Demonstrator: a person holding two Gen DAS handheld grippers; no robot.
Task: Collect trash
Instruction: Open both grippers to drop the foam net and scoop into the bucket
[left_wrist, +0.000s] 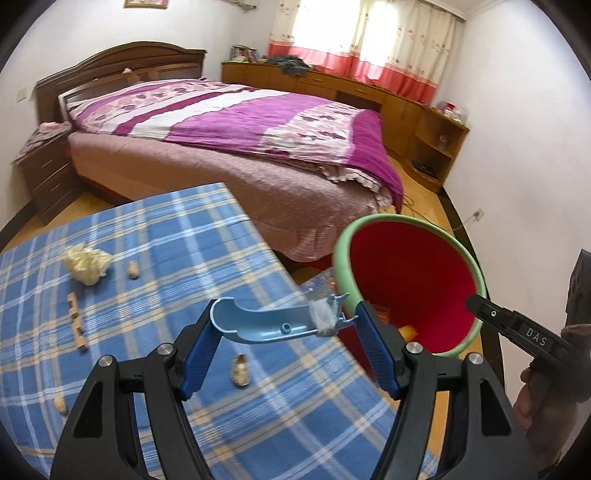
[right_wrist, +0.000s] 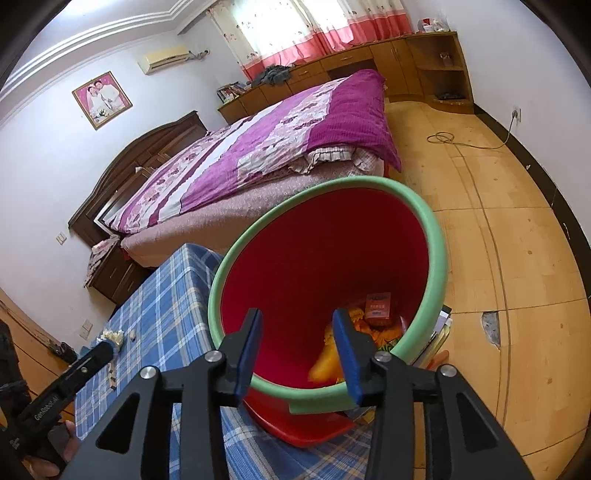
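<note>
My left gripper (left_wrist: 286, 325) is shut on a curved light-blue plastic piece (left_wrist: 258, 325) with clear tape at its right end, held above the blue checked tablecloth (left_wrist: 155, 251) next to the bin. The red bin with a green rim (left_wrist: 410, 280) is tilted toward the table. My right gripper (right_wrist: 297, 354) is shut on the bin's near rim (right_wrist: 317, 397) and holds it tilted. Inside the bin lie an orange box (right_wrist: 377, 308) and yellow wrappers (right_wrist: 327, 360). On the cloth lie a crumpled yellowish paper (left_wrist: 86, 265), peanut shells (left_wrist: 240, 371) and small wooden pieces (left_wrist: 75, 325).
A bed with a purple quilt (left_wrist: 236, 122) stands behind the table. A nightstand (left_wrist: 48, 173) is at its left. Wooden cabinets (left_wrist: 388, 99) run along the far wall. A cable (right_wrist: 443, 139) lies on the wood floor. Books (right_wrist: 439, 334) lie beside the bin.
</note>
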